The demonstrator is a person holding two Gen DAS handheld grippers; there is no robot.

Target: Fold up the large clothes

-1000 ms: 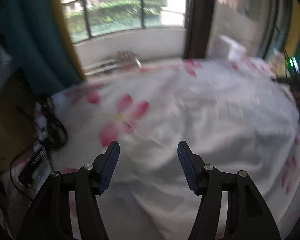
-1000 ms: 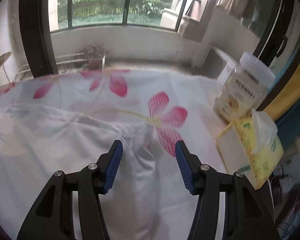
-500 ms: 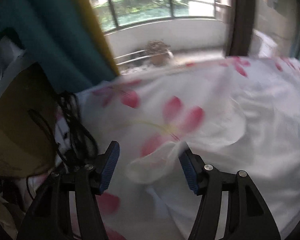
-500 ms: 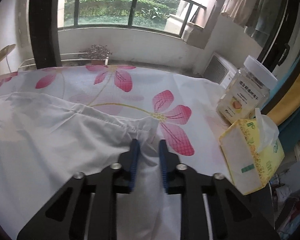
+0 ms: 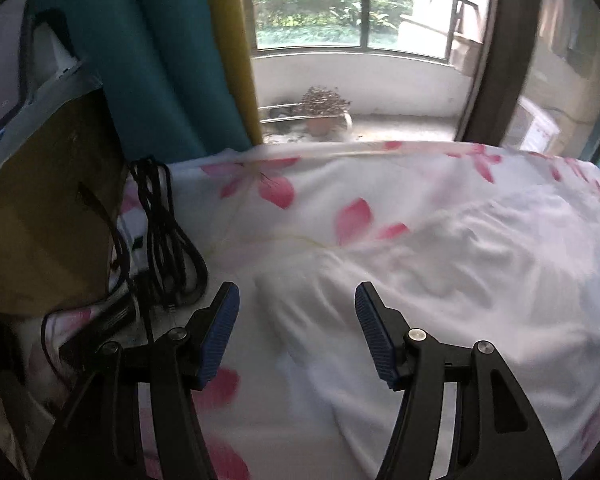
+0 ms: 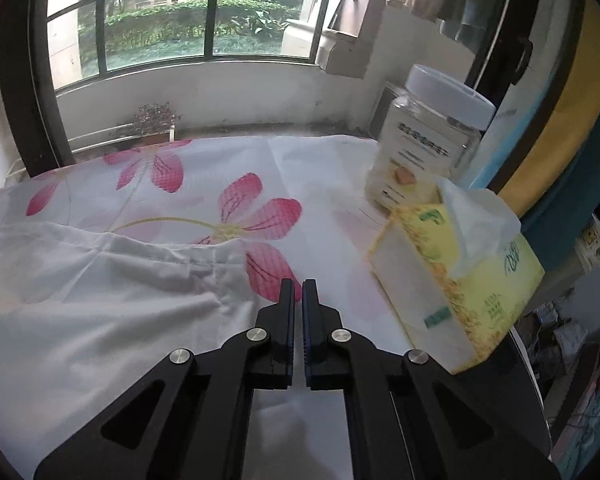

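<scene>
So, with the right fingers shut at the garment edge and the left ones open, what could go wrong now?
1. The right gripper sits at the very edge of the white garment; its hold may be thin and slip.
2. A sideways pull could knock the tissue box or the jar.
3. The left gripper works near the black cables and might snag them.

White garment (image 5: 440,280) lies rumpled, spread flat across the floral cloth (image 5: 260,184)

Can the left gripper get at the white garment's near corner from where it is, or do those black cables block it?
Probably yes. The left gripper has its jaws open, with the white garment lying directly ahead between them. The black cables sit off to its left, clear of that path.
</scene>
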